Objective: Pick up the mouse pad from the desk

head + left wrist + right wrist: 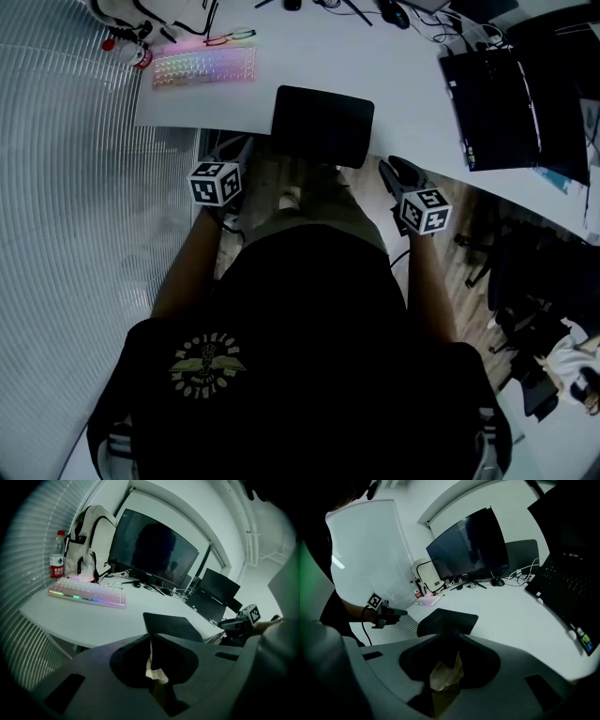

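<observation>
Mouse pad point(322, 125) on desk point(403, 84) at its near edge, keyboard point(203, 66) left, laptop point(502, 103) right.

Dim, bluish light; fisheye corners go black (foreground blurred).

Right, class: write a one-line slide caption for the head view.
Mouse pad overhangs the desk edge; left hand-held gripper and right hand-held gripper flank its near corners.
</observation>
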A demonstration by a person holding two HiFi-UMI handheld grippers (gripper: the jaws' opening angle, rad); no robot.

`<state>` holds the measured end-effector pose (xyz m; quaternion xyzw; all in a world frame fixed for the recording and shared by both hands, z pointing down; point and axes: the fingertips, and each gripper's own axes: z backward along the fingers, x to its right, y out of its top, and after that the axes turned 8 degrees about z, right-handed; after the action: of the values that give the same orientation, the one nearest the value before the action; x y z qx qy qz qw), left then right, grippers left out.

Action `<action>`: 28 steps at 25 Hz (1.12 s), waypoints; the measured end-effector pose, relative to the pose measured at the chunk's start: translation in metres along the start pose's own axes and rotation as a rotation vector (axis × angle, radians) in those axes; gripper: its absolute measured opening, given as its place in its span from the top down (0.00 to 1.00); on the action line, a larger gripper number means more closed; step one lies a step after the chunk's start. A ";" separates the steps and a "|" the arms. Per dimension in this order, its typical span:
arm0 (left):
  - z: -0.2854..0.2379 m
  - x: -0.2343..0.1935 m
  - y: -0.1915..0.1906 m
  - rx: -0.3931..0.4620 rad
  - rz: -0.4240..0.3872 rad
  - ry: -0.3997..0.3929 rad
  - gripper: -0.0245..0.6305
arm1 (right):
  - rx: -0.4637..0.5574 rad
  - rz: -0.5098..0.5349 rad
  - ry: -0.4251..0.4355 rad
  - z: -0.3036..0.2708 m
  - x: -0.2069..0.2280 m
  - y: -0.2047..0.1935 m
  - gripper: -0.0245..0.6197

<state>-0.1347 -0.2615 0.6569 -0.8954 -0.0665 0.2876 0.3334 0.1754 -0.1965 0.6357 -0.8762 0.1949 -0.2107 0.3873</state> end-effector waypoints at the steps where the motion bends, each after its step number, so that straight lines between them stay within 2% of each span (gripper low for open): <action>1: -0.004 0.000 -0.005 -0.017 0.008 -0.008 0.95 | -0.012 -0.009 0.007 -0.004 0.000 -0.006 0.79; 3: -0.012 -0.001 -0.017 -0.050 0.017 -0.020 0.94 | -0.036 -0.027 0.020 -0.011 0.001 -0.017 0.78; 6: -0.020 -0.005 -0.033 -0.096 0.029 -0.035 0.83 | -0.071 -0.047 0.041 -0.022 0.000 -0.032 0.77; 18: -0.055 0.001 -0.073 -0.265 0.031 -0.147 0.62 | -0.171 -0.134 0.124 -0.059 -0.005 -0.071 0.69; 24: -0.072 -0.006 -0.087 -0.320 0.024 -0.162 0.55 | -0.188 -0.190 0.164 -0.075 -0.012 -0.088 0.64; 28: -0.082 -0.004 -0.093 -0.369 0.033 -0.195 0.54 | -0.178 -0.242 0.194 -0.086 -0.013 -0.091 0.63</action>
<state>-0.0851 -0.2371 0.7675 -0.9102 -0.1354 0.3611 0.1510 0.1360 -0.1845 0.7548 -0.8995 0.1424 -0.3213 0.2595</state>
